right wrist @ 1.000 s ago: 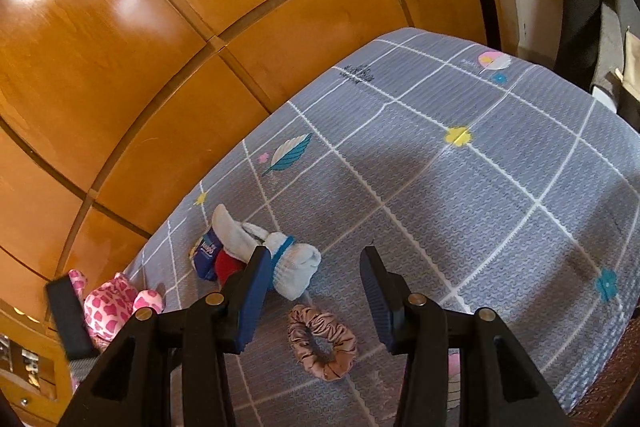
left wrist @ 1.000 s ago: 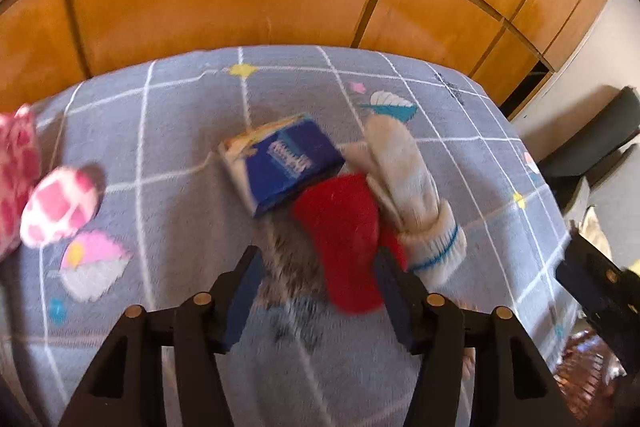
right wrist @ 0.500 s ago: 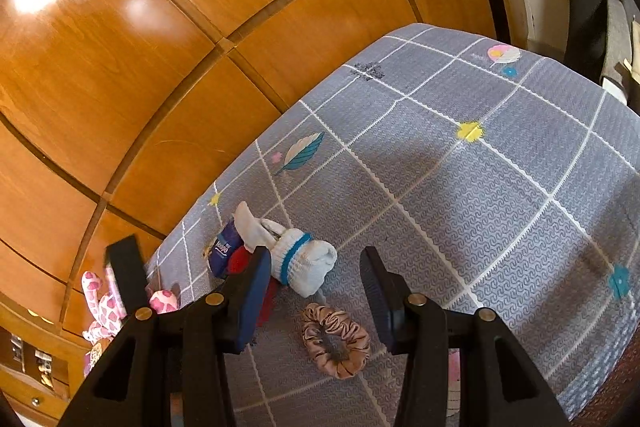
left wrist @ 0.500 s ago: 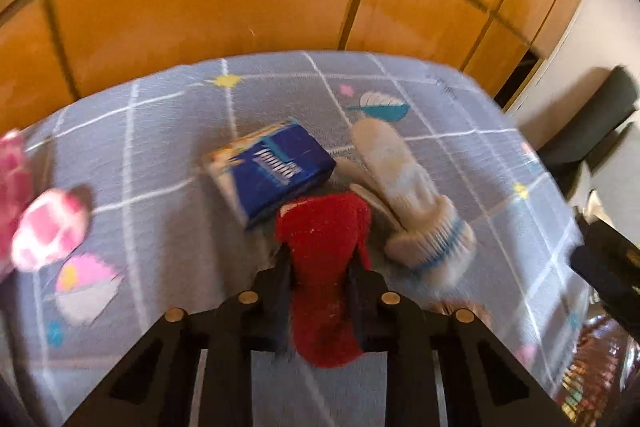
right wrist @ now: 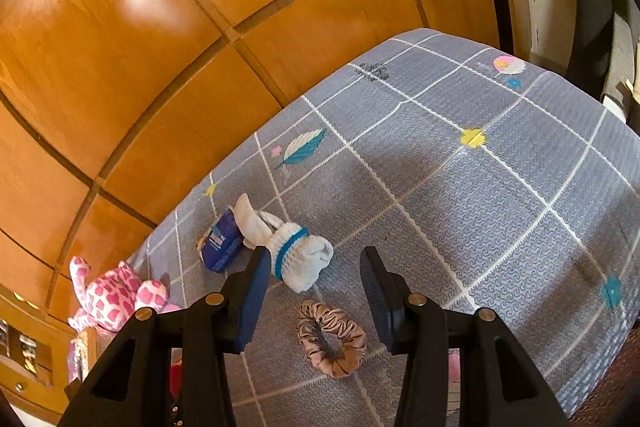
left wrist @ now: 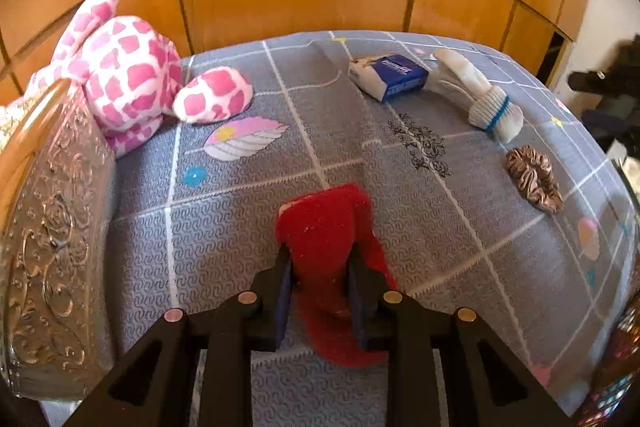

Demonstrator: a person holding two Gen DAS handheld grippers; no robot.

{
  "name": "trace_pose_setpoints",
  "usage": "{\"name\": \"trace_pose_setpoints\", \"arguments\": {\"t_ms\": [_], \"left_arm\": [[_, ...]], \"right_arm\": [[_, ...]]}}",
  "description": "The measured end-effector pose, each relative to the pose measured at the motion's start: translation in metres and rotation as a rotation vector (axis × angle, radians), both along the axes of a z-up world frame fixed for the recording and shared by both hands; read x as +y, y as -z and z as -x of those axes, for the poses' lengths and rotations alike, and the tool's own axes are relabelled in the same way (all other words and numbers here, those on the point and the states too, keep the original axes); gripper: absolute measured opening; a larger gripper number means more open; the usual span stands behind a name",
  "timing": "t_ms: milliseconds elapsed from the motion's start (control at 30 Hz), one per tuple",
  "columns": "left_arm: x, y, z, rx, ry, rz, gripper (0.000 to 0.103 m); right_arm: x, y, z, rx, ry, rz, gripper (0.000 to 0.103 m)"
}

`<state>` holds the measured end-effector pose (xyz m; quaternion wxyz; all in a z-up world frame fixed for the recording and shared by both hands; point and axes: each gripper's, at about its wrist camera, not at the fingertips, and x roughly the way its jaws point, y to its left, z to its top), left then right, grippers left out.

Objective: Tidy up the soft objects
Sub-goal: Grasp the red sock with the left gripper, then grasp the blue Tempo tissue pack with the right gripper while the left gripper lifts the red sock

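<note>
Near the bed's (left wrist: 420, 227) left edge, the left hand-held gripper (left wrist: 320, 291) has just clamped the red sock (left wrist: 324, 227), lifting it toward the silver tray (left wrist: 52, 227); the right hand-held gripper (right wrist: 316, 291) hangs apart, empty.

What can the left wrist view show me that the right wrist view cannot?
Only the left wrist view shows the left tongs shut on the red sock, and the embossed metal box clearly. Only the right wrist view shows the right tongs open and empty, and the teal feather print. Both show the white sock, blue tissue pack, scrunchie and pink plush toy.
</note>
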<state>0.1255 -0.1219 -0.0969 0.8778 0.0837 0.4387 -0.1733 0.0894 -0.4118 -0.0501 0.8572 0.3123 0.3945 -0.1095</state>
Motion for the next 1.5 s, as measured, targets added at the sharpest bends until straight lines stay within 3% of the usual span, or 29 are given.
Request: {"name": "trace_pose_setpoints", "arguments": {"t_ms": [133,300,433,533,800,900,967,1067,1267,1367,1500], "left_arm": [[0.004,0.004,0.003,-0.011,0.011,0.038,0.026],[0.006,0.005,0.004,-0.018,0.013,0.062,0.026],[0.012,0.006,0.005,-0.012,0.012,0.093,0.026],[0.016,0.006,0.005,-0.007,0.011,0.115,0.026],[0.026,0.007,0.007,0.005,0.011,0.162,0.026],[0.027,0.009,0.007,0.007,0.010,0.172,0.026],[0.029,0.010,0.007,0.010,0.010,0.180,0.026],[0.031,0.013,0.004,0.009,0.009,0.181,0.026],[0.031,0.014,0.003,0.008,0.008,0.181,0.026],[0.028,0.014,0.003,0.002,0.007,0.169,0.027],[0.025,0.014,0.004,-0.003,0.008,0.151,0.027]], "right_arm": [[0.021,0.004,-0.010,0.034,-0.105,-0.001,0.047],[0.065,0.014,-0.039,0.085,-0.286,-0.126,0.047],[0.091,0.024,-0.087,0.121,-0.306,-0.219,0.069],[0.096,0.035,-0.124,0.170,-0.238,-0.256,0.072],[0.100,0.056,-0.181,0.301,-0.017,-0.162,0.072],[0.107,0.065,-0.195,0.353,-0.022,-0.087,0.072],[0.118,0.069,-0.202,0.388,-0.087,0.005,0.068],[0.136,0.058,-0.200,0.358,-0.264,0.095,0.062],[0.147,0.023,-0.145,0.299,-0.551,0.123,0.062],[0.147,0.025,-0.101,0.353,-0.640,0.147,0.062],[0.143,0.056,-0.055,0.448,-0.665,0.181,0.062]]}}
